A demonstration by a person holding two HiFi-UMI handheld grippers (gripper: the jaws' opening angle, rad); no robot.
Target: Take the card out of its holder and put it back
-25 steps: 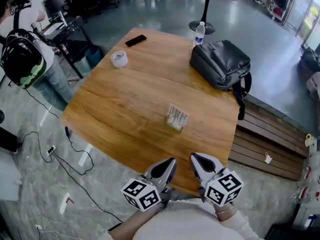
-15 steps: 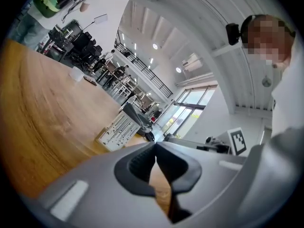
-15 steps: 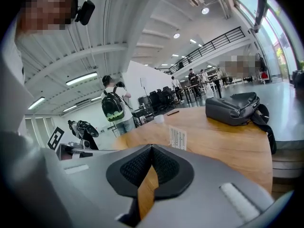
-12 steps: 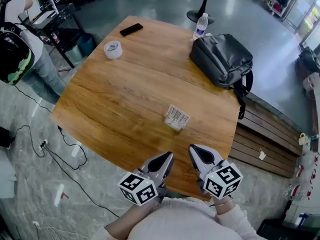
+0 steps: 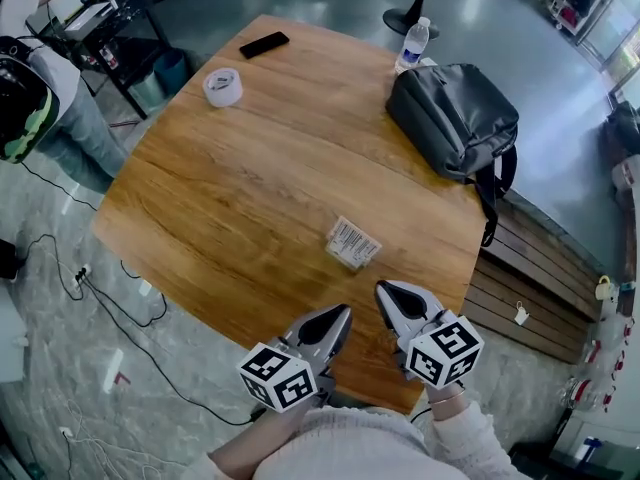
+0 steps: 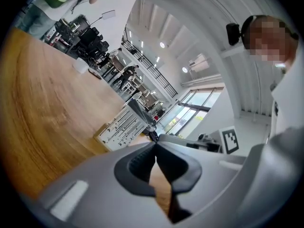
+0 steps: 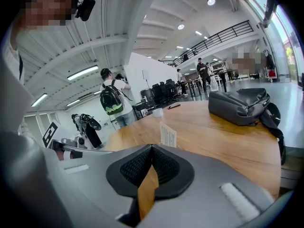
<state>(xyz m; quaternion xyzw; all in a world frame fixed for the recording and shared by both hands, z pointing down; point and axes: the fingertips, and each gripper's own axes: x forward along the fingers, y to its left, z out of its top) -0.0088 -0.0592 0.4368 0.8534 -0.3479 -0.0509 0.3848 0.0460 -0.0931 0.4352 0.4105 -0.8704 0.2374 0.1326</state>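
The left gripper and the right gripper, grey two-jaw tools with marker cubes, hover side by side over the near edge of the tan wooden table. Each has its fingers pressed together at the tips, with nothing between them. Just ahead of both pairs of fingertips, a little nearer the right pair, the white barcode-printed card in its holder stands upright and untouched. The holder seems transparent, though that is hard to tell. Well beyond the right fingers lies a dark grey backpack, with a clear plastic water bottle behind it. Far ahead of the left fingers sit a white tape roll and a black phone.
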